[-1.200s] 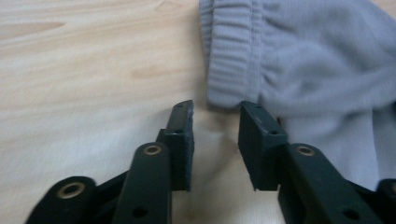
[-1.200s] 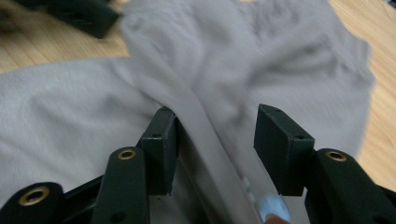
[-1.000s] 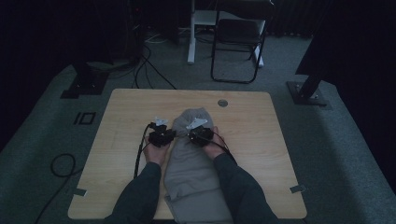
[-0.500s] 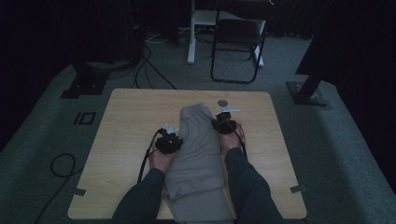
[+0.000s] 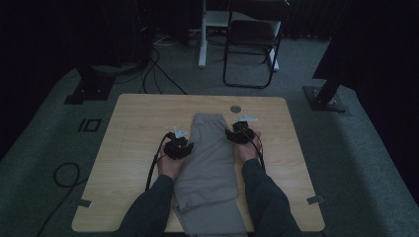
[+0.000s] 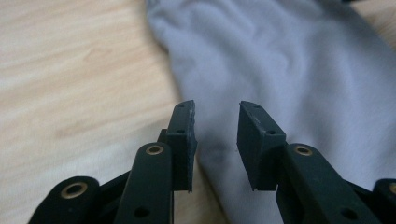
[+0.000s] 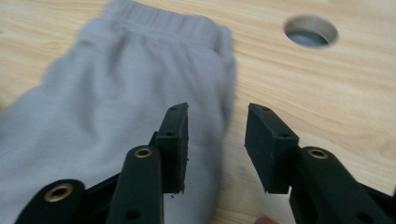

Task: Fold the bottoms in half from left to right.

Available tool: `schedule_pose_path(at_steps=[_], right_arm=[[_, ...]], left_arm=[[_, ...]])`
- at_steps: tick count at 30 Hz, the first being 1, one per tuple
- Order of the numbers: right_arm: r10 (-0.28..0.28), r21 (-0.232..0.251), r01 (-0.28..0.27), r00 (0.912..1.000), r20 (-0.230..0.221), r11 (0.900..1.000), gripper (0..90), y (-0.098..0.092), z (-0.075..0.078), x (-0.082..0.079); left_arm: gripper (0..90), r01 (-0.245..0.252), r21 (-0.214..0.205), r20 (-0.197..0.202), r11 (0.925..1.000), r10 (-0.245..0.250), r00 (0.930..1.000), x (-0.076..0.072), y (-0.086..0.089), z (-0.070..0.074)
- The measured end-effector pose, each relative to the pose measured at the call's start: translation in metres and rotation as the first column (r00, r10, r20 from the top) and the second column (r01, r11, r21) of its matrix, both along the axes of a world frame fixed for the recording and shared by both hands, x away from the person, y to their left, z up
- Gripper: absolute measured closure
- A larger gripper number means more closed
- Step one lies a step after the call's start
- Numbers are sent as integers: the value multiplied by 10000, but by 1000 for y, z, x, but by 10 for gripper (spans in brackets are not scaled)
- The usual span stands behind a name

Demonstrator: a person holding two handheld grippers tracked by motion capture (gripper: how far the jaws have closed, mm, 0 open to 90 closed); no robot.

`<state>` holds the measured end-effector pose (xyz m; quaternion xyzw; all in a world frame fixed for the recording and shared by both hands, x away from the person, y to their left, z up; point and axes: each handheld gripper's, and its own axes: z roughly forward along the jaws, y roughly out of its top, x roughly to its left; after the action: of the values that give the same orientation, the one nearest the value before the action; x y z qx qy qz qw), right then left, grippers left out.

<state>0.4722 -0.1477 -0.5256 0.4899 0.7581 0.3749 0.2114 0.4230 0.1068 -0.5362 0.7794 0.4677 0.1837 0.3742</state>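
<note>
Grey folded trousers lie lengthwise down the middle of the wooden table, waistband at the far end. My left gripper rests at the cloth's left edge; its jaws have just been opening and stand apart over the grey fabric, gripping nothing. My right gripper sits at the cloth's right edge near the waistband. Its jaws have just been opening too, and they straddle the cloth's edge without pressing it.
A round cable hole sits in the table just beyond the trousers, also seen as the hole ahead of the right gripper. A folding chair and cables lie on the floor past the far edge.
The bunched far end of the trousers has been spread flat toward the far edge. The right gripper carried it away and right, then let go; the left gripper has also released.
</note>
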Motion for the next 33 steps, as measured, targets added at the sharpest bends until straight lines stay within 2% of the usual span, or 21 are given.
schedule_pose_path(at_steps=[1, 4, 7, 9, 12, 19, 23, 26, 29, 31, 33], right_arm=[[477, -203, -477, 9989, -24, 9987, 583, 8, -3, -3], [764, -661, -777, 9968, -214, 9948, 583, 18, -12, -5], [786, -858, -835, 9952, -584, 9928, 579, 23, -22, -4], [755, -736, -793, 9957, -536, 9941, 579, 22, -24, -5], [740, -781, -782, 9958, -547, 9939, 581, 21, -24, -10], [1285, -692, -1309, 9910, -382, 9890, 581, 17, -26, -41], [1616, -636, -1635, 9862, -347, 9845, 581, 16, -27, -63], [1831, -643, -1853, 9824, -382, 9806, 581, 15, -27, -76], [1898, -634, -1922, 9809, -417, 9793, 581, 15, -26, -83], [1928, -704, -1961, 9799, -508, 9780, 581, 17, -26, -90], [1946, -703, -1976, 9798, -464, 9778, 581, 17, -26, -91]], left_arm=[[653, 55, 4, 7, 10000, -55, 10000, 2, -2, -1], [652, 135, 136, -126, 9998, -133, 9998, 9, -8, -5], [667, 292, 361, -306, 9989, -281, 9991, 12, -12, -12], [691, 300, 235, -298, 9993, -293, 9991, 11, -12, -13], [717, 501, 434, -316, 9978, -488, 9983, 6, -11, -13], [729, 773, 290, -329, 9966, -763, 9965, -28, 2, -14], [728, 1080, 401, -268, 9933, -1070, 9939, -51, 5, -15], [728, 1103, 230, -221, 9936, -1098, 9937, -65, 9, -16], [728, 1106, 249, -219, 9936, -1100, 9937, -72, 10, -16], [725, 1165, 200, -201, 9930, -1161, 9930, -82, 11, -17], [725, 1136, 79, -256, 9935, -1134, 9932, -83, 12, -17]])
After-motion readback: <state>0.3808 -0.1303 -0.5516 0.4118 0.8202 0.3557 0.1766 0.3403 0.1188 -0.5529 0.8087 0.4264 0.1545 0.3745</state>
